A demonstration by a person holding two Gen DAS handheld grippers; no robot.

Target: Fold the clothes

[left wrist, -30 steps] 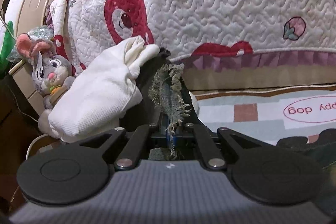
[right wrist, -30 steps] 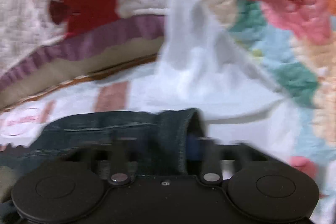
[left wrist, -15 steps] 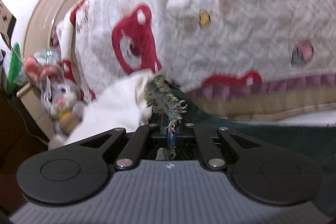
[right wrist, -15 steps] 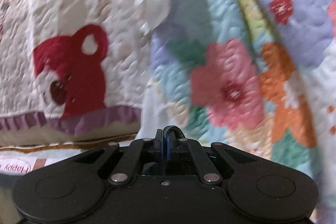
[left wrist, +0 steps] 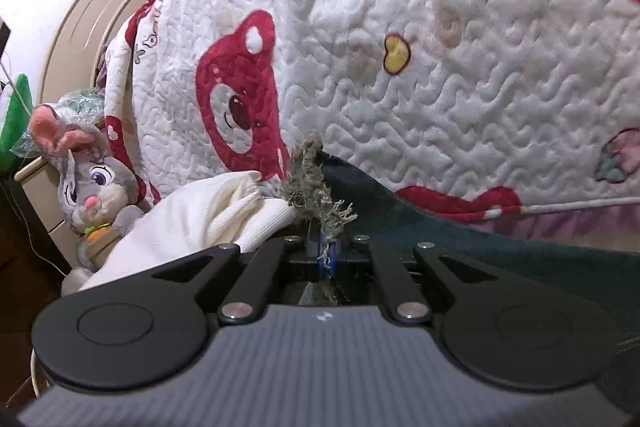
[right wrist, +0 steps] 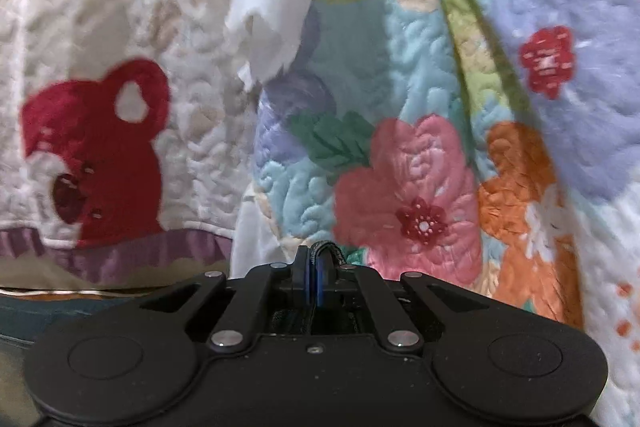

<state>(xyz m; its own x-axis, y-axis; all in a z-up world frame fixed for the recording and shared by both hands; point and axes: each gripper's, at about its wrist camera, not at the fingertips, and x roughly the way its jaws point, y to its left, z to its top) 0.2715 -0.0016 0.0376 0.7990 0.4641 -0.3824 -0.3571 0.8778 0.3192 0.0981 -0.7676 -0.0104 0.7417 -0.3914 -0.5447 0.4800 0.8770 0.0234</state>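
Biggest thing in both views is bedding: the white quilt (left wrist: 460, 67) with red bears fills the left camera, and the flowered quilt (right wrist: 420, 155) hangs beside it in the right camera. Below them runs the dark denim garment (left wrist: 460, 231), the task's piece, a jeans-like item stretched sideways between the two claws. The left claw (left wrist: 325, 251) is clenched on its frayed hem (left wrist: 316, 195), which sticks up just past the fingertips; the right claw (right wrist: 316, 267) is pinched tight on a dark rolled edge (right wrist: 326, 250), seemingly the same garment's other end. So the long axis lies across, from claw to claw, each hand owning its own end, the cloth sagging away to the right of the left claw. A cream knit garment (left wrist: 192, 219) bunches just left of the hem, a plush rabbit (left wrist: 88, 187) beyond it. Writing on the white quilt is too partial to read.
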